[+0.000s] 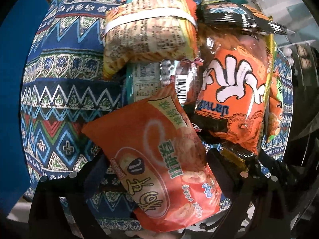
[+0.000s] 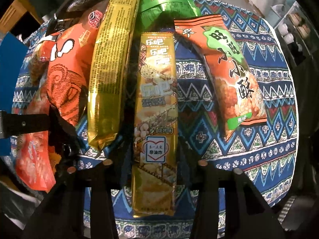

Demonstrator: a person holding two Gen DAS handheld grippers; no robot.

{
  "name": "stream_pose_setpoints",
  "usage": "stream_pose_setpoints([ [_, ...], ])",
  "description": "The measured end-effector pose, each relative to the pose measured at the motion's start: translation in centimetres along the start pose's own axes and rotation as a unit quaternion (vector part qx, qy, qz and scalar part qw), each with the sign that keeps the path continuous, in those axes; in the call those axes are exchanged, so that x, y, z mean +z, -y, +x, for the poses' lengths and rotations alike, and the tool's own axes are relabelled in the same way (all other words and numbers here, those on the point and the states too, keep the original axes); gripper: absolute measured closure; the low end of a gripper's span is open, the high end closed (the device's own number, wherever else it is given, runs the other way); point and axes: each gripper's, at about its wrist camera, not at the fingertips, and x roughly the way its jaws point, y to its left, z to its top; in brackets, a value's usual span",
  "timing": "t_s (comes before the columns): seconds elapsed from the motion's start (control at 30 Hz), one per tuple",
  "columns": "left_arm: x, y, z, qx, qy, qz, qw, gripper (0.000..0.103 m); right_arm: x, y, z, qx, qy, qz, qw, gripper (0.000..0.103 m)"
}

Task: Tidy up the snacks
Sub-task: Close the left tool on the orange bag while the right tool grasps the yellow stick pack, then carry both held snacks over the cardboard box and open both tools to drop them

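On a patterned tablecloth [image 2: 249,159], the left gripper [image 1: 155,175] points down with its jaws spread wide around a red-orange snack bag [image 1: 159,159], pads not pressing it. Beyond lie a tan packet [image 1: 151,37] and an orange octopus bag [image 1: 233,91]. The right gripper [image 2: 154,163] pinches a slim gold snack pack [image 2: 156,107], with an orange-and-green bag [image 2: 225,69] lying to its right.

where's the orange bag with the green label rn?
Right wrist view, right side: the orange bag with the green label lies on the patterned cloth, right of the narrow gold packet.
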Motion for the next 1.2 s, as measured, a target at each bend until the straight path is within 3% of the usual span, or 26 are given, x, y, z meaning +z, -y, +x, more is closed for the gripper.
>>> stream_pose_setpoints([
  [0.17, 0.2, 0.6, -0.3, -0.021, 0.0, 0.026, 0.9995, 0.038, -0.8, 0.7, -0.1, -0.006, 0.013, -0.008, 1.0, 0.072],
  [0.3, -0.2, 0.6, -0.9, -0.033, 0.007, 0.038, 0.9987, 0.049, -1.4, 1.2, -1.6, -0.002, 0.022, -0.003, 1.0, 0.073],
  [0.6, -1.7, -0.2, -4.0, -0.028, 0.045, 0.079, 0.9954, 0.054, -2.1, 2.2, -5.2, 0.013, 0.061, 0.013, 0.998, 0.073],
  [0.8, -2.2, -1.4, -6.2, -0.026, 0.068, 0.095, 0.9928, 0.055, -1.4, 0.6, -7.5, 0.005, 0.076, 0.008, 0.997, 0.073],
  [1.2, -2.7, -2.9, -13.0, -0.007, 0.158, 0.12, 0.9802, 0.055, -0.4, -0.9, -12.9, -0.005, 0.146, -0.005, 0.989, 0.073],
])
